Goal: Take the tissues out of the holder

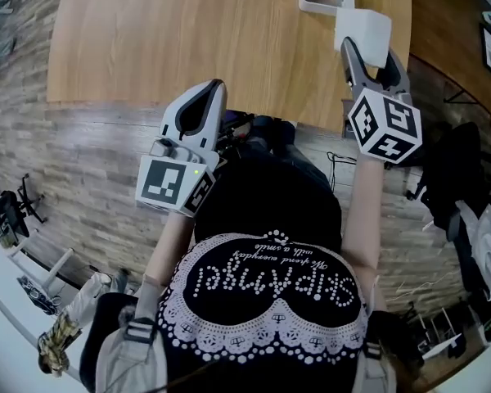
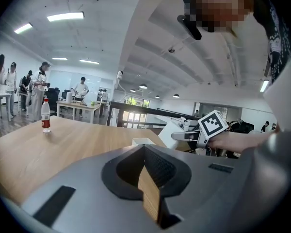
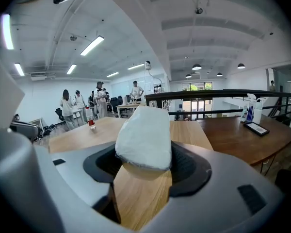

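Across the top, a wide wooden table. Below it, a black shirt with white print, upside down to the camera: large word seemingly "SkipAngel", small line beside it ending "with a smile". On the right, right gripper, jaws clamped on a white tissue pack, out of the holder and held over the table near its edge. On the left, left gripper, jaws together, nothing between. Just beyond the pack, the white holder standing on the table. Farther off, bottle with red label, writing too small to read.
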The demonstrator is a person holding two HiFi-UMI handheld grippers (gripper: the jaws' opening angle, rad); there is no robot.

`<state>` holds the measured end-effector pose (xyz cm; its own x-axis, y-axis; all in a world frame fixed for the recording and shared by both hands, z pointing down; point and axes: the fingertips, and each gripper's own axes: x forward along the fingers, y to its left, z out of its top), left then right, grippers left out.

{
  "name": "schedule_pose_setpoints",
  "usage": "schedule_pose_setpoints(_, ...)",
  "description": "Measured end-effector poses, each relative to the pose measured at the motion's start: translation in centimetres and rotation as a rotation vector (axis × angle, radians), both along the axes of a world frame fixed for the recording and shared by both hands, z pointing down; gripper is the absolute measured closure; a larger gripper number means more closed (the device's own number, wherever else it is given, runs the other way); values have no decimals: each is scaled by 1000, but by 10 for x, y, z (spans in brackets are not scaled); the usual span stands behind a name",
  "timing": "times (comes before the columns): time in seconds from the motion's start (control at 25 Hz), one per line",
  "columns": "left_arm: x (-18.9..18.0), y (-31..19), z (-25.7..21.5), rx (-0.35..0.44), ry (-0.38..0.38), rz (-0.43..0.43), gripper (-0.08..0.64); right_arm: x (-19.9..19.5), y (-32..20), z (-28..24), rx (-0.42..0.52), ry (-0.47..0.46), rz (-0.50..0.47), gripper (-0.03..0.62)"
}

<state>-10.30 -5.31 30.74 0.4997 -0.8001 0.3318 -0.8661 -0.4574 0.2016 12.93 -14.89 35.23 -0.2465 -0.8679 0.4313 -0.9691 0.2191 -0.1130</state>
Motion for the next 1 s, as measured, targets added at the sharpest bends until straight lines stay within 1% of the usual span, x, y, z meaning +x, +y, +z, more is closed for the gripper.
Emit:
schedule_pose_setpoints(0.2,11,2,-2,13,-1,17,554,10,23,-6,10,-2,4,308)
schedule_pose_setpoints(0.44,15,5,-4,26,-15,32,554,11,50,-14,15,-24,1,308)
schedule_pose_setpoints(0.64,15,7,-8,38,-10,26,554,13,71,-17,13,-23,-9,308)
schedule_pose_setpoints(0.88,12,11,-11,50,-14,16,554,18,94,-15,-6,-52,16,308)
schedule_pose_setpoints(1.0,11,11,-12,53,-14,14,554,18,103,-12,-17,-50,16,308)
